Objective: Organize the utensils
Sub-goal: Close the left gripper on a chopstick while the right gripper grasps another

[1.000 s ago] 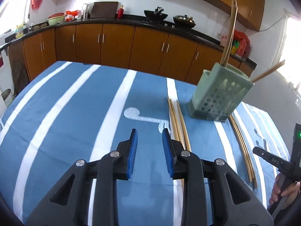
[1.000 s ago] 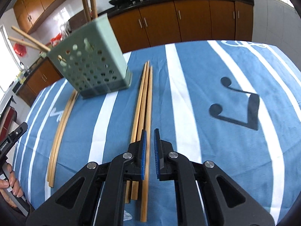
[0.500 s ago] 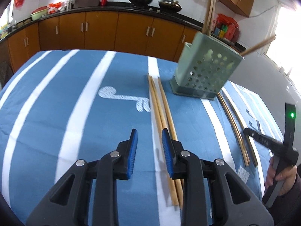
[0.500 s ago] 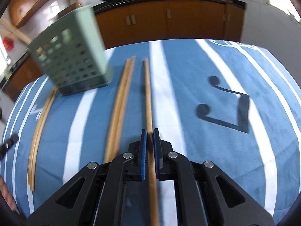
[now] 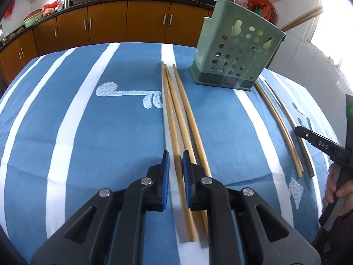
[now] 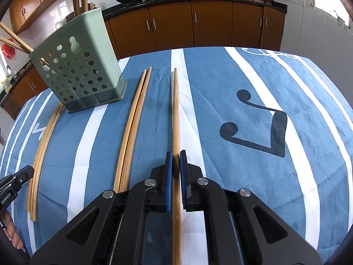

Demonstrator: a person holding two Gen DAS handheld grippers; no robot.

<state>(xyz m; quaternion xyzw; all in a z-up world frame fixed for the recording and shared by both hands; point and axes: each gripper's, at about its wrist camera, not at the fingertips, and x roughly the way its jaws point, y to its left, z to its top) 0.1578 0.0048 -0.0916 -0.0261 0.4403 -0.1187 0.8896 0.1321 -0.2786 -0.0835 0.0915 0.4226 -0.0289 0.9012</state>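
In the left wrist view, three wooden chopsticks (image 5: 187,110) lie side by side on the blue striped cloth. My left gripper (image 5: 175,161) straddles the leftmost one with its jaws closing; a thin gap still shows beside the stick. A pale green perforated holder (image 5: 236,50) stands behind them to the right, with chopsticks poking out of its top. In the right wrist view, my right gripper (image 6: 175,161) is shut on a single chopstick (image 6: 175,110) that runs straight ahead. A pair of chopsticks (image 6: 134,114) lies to its left, and the holder (image 6: 77,70) stands beyond that pair.
Two bent chopsticks (image 5: 280,121) lie right of the holder in the left wrist view; in the right wrist view they (image 6: 44,137) lie left of it. A hand (image 5: 337,190) grips a handle at the right edge. Kitchen cabinets (image 6: 198,26) stand behind the table.
My left gripper came down over the chopsticks and its jaws narrowed around the leftmost one. My right gripper closed on one chopstick and drew it rightward, away from the other two.
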